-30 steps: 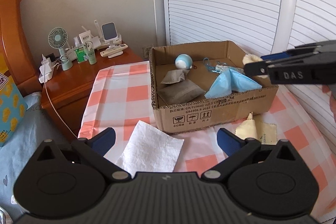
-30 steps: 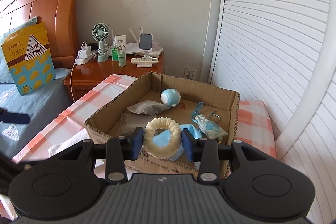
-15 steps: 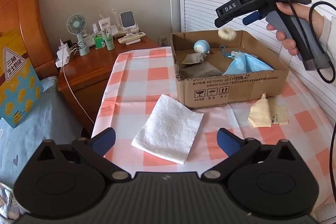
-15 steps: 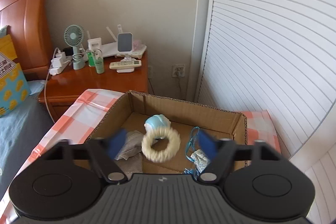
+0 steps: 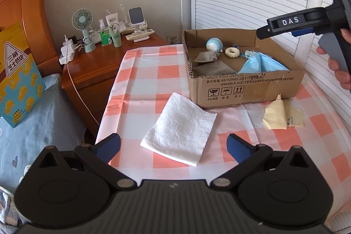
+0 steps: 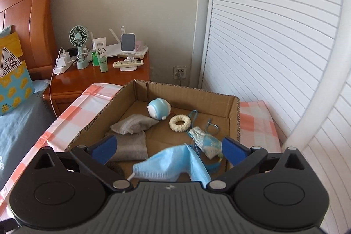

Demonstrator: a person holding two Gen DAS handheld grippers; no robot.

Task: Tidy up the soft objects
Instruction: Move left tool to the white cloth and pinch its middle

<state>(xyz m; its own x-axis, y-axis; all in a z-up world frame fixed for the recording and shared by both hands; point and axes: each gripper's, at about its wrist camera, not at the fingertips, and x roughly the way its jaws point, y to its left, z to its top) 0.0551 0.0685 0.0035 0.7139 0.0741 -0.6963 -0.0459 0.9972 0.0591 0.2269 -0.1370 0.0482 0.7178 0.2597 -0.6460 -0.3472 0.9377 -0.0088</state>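
Observation:
A cardboard box stands on the checked tablecloth. Inside lie a cream ring, a blue ball toy, grey pouches, a blue face mask and a small patterned pouch. The ring also shows in the left wrist view. My right gripper is open and empty above the box's near side. My left gripper is open and empty, low over the table, just before a white folded cloth. A yellow cloth lies right of it.
A wooden nightstand with a fan, bottles and a remote stands behind the table. A bed with a yellow snack bag is at the left. White slatted doors are at the right. The right gripper's body hangs over the box.
My right gripper opened and let go of the cream ring, which dropped into the box beside the blue ball. The left gripper stayed open and pulled back from the box.

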